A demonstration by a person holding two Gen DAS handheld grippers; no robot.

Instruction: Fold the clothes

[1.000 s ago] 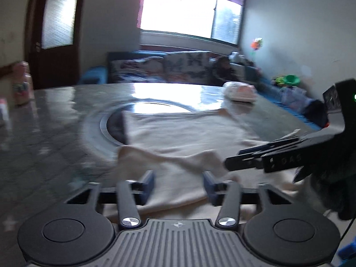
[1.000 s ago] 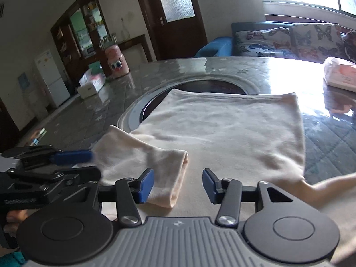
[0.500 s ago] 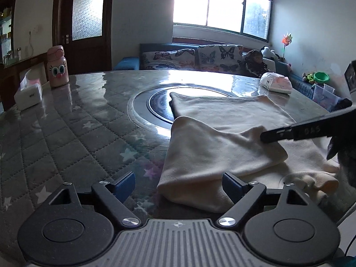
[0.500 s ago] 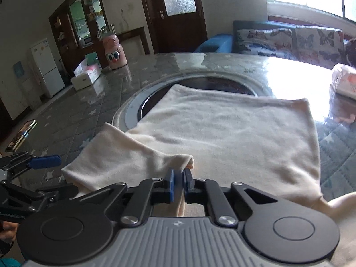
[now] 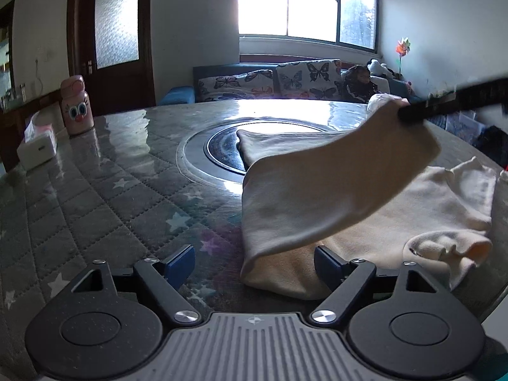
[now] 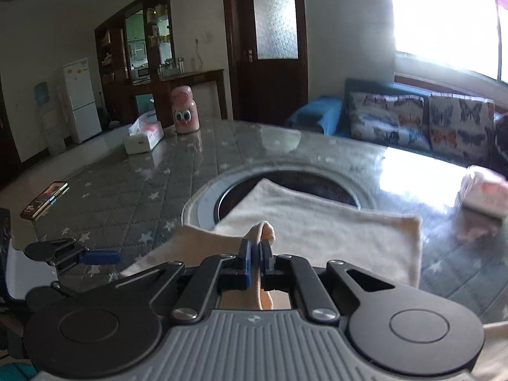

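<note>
Right tongs (image 6: pixel 256 254) pinch the cream garment's sleeve (image 5: pixel 343 184), lifted; left tongs (image 5: pixel 254 262) gape empty; best carry it flat across the body, keeping tension

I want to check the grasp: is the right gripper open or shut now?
Shut. In the right wrist view the right gripper has its blue pads pressed together on the cream sleeve, which is lifted above the garment.
</note>
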